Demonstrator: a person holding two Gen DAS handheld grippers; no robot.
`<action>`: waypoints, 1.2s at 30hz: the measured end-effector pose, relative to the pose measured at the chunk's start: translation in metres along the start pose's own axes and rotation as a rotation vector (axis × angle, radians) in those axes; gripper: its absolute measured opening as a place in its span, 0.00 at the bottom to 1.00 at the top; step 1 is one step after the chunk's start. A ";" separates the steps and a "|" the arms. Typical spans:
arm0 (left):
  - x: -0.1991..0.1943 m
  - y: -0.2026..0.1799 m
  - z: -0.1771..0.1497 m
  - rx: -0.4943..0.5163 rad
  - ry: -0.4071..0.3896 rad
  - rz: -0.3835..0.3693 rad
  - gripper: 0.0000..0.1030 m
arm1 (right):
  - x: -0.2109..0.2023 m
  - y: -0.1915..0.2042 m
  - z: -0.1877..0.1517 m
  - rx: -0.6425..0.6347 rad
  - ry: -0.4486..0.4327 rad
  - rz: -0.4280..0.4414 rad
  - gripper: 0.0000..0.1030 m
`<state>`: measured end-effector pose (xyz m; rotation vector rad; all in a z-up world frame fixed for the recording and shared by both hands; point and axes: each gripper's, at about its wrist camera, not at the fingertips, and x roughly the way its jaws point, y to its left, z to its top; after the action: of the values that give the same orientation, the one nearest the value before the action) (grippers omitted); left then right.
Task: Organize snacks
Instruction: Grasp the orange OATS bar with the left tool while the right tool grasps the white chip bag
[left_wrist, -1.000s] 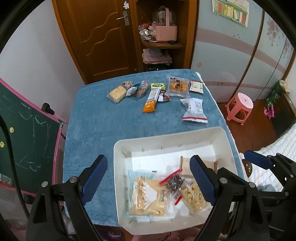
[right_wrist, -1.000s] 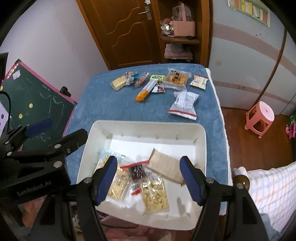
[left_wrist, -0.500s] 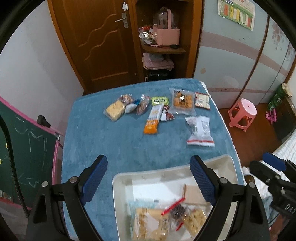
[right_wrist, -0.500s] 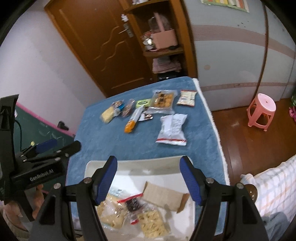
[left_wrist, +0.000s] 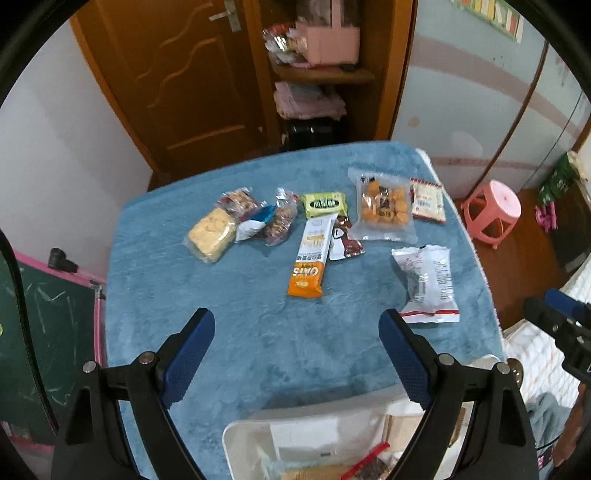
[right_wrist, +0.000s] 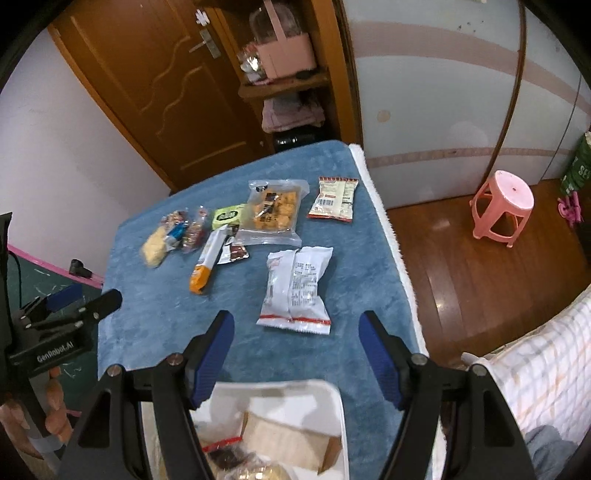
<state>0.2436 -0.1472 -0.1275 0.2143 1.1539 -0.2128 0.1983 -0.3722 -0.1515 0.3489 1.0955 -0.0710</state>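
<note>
The silver-white crinkled foil snack packet with a red bottom strip (right_wrist: 295, 291) lies on the blue plush tablecloth (right_wrist: 155, 314) just ahead of the right gripper (right_wrist: 297, 354), whose jaws gape empty; the orange-and-white oat bar wrapper (left_wrist: 309, 267) lies ahead of the left gripper (left_wrist: 297, 354), likewise wide apart and holding nothing. The white plastic bin (right_wrist: 332, 413) with bagged snacks sits beneath both tools.

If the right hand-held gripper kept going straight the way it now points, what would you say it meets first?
Most likely the white crinkled snack packet. It lies flat on the blue cloth, directly ahead of the open right hand-held gripper and between its fingers' line. Depth is unclear, so it might pass just over it.
</note>
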 end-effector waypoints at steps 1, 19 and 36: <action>0.011 -0.001 0.003 0.005 0.016 -0.005 0.87 | 0.007 0.000 0.003 0.003 0.012 -0.006 0.69; 0.176 -0.013 0.031 0.031 0.255 -0.007 0.83 | 0.159 -0.011 0.023 0.170 0.306 0.030 0.71; 0.185 -0.009 0.021 -0.038 0.253 -0.068 0.33 | 0.157 0.030 -0.001 0.046 0.287 0.003 0.60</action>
<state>0.3322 -0.1716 -0.2900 0.1711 1.4165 -0.2279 0.2769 -0.3256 -0.2830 0.4105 1.3785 -0.0445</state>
